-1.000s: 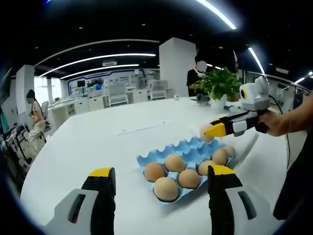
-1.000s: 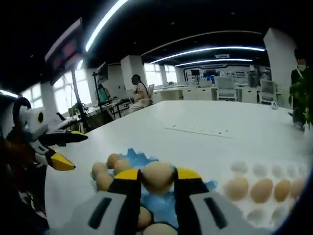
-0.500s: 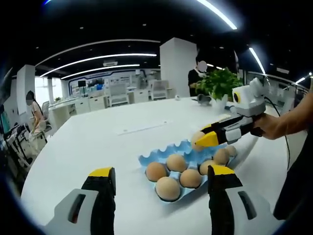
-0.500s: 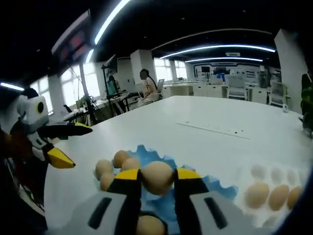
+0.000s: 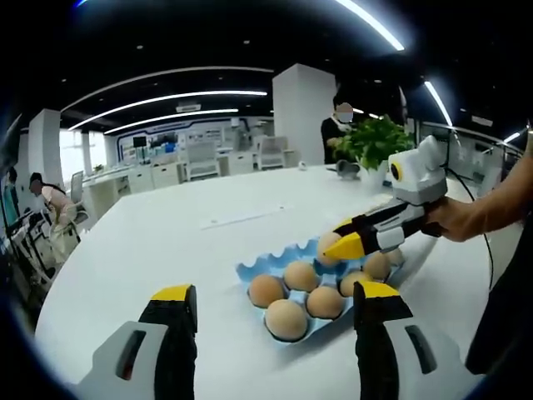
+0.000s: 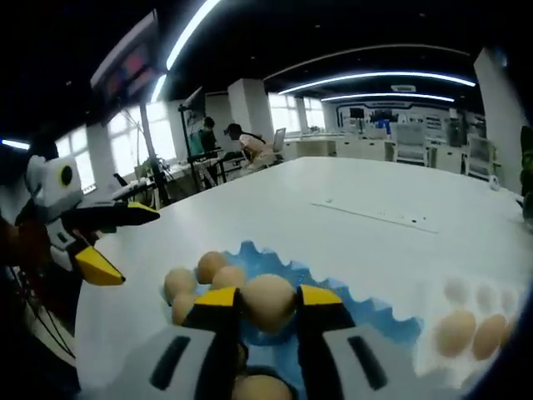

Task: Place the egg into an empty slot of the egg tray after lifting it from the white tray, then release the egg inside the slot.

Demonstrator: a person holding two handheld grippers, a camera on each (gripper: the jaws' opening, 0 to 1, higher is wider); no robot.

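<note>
So the right gripper [image 6: 268, 302] is clamped on the egg [image 6: 268, 302] and hanging just above the blue egg tray [image 5: 275, 267], while the left gripper [image 5: 271, 315] sits idle with its jaws wide apart at 6 o'clock in its own view. Biggest risk I'd guess: letting go too high or over a filled cup, so it cracks against a neighbour. Count from the left gripper view: five eggs seated plus the carried one; the white tray [image 6: 466, 293] at 4 o'clock holds at least two.

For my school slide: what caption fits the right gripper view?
Right tool holding an egg above the blue egg tray.
</note>
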